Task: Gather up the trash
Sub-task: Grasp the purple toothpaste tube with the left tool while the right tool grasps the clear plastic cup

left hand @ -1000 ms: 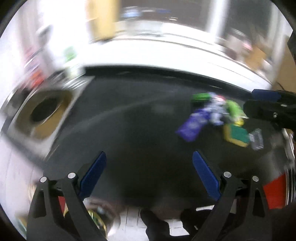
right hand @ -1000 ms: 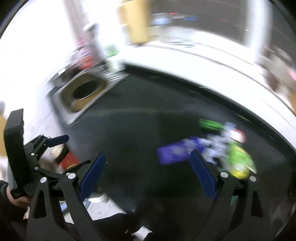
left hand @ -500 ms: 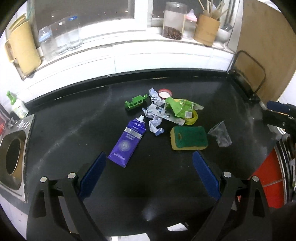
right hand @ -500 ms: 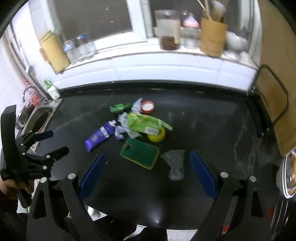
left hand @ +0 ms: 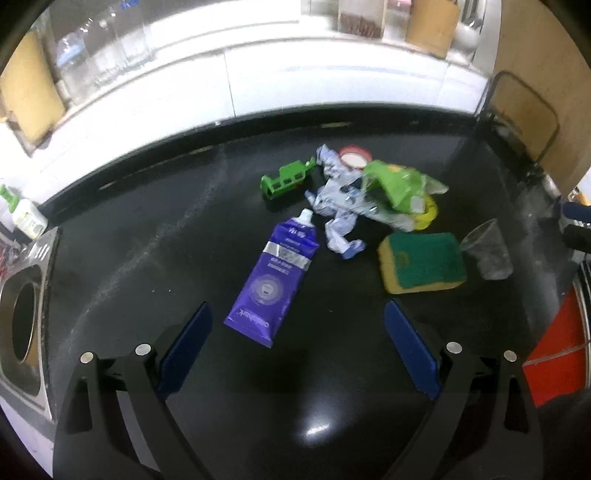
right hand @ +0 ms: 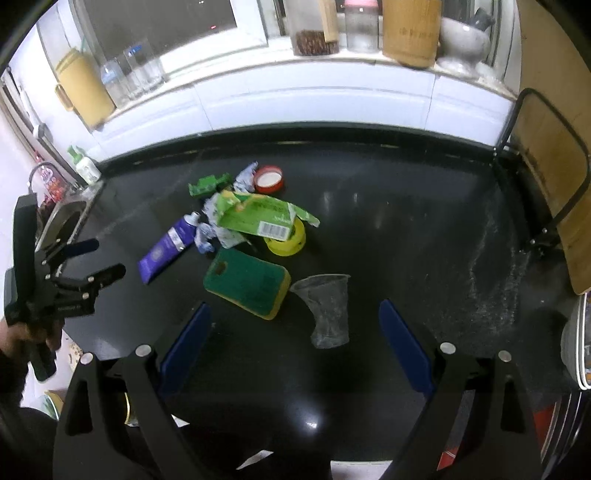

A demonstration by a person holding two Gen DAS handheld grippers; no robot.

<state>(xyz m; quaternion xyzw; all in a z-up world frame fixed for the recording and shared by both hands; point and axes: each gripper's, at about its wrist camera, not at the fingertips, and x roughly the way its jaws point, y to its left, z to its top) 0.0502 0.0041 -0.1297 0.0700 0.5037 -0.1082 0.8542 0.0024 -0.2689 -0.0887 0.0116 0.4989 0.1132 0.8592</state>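
Trash lies in a heap on the black counter (left hand: 155,236): a purple tube (left hand: 275,278) (right hand: 168,243), a green-and-yellow sponge (left hand: 423,262) (right hand: 247,282), a crushed clear plastic cup (left hand: 487,249) (right hand: 327,308), a green carton (left hand: 393,184) (right hand: 255,216), crumpled paper (left hand: 338,206), a yellow tape roll (right hand: 286,238), a red-rimmed lid (right hand: 269,179) and a green plastic piece (left hand: 286,179) (right hand: 207,184). My left gripper (left hand: 297,349) is open and empty, just short of the tube. My right gripper (right hand: 293,347) is open and empty, just short of the cup and sponge.
A steel sink (left hand: 22,321) lies at the left. A soap bottle (right hand: 83,166) stands near it. Jars, glasses and a bamboo holder (right hand: 410,29) line the window sill. A wire rack with a wooden board (right hand: 546,155) stands at the right. A red object (left hand: 554,354) sits at the near right.
Both grippers have swung from the sink side toward the trash heap and moved closer to it. Both stay open and empty.
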